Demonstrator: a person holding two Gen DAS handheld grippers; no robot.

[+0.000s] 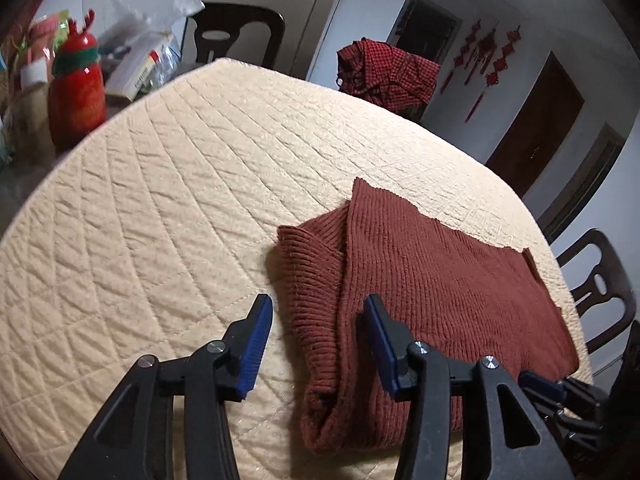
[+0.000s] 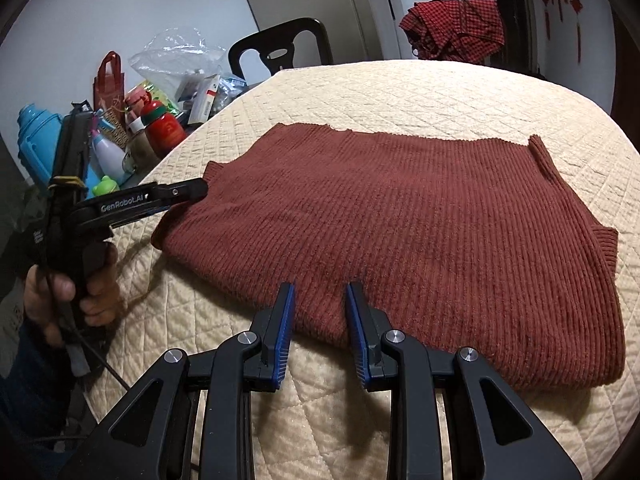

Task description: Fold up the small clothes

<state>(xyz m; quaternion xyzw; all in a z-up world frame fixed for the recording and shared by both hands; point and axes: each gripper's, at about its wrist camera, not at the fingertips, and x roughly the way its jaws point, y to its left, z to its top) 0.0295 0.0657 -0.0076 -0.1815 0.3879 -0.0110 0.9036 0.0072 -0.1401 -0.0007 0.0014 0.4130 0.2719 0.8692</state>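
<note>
text: "GenRobot.AI" | colour: white print | on: black side arm of the left gripper (image 2: 192, 192), right wrist view | other: small white print on its handle, box labels past the tabletop (image 2: 400, 92), too blurred to read

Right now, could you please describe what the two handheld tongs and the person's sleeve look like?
Both tongs, left and right, have black angular linkages with silver pivot bolts and ribbed blue pads. The left one carries white GenRobot.AI lettering, a yellow band and a trailing black cable. The sleeve is dark blue.

Bare quilt (image 1: 160, 220) left of sweater (image 1: 432, 280); clutter (image 1: 76, 92) at far-left edge
</note>
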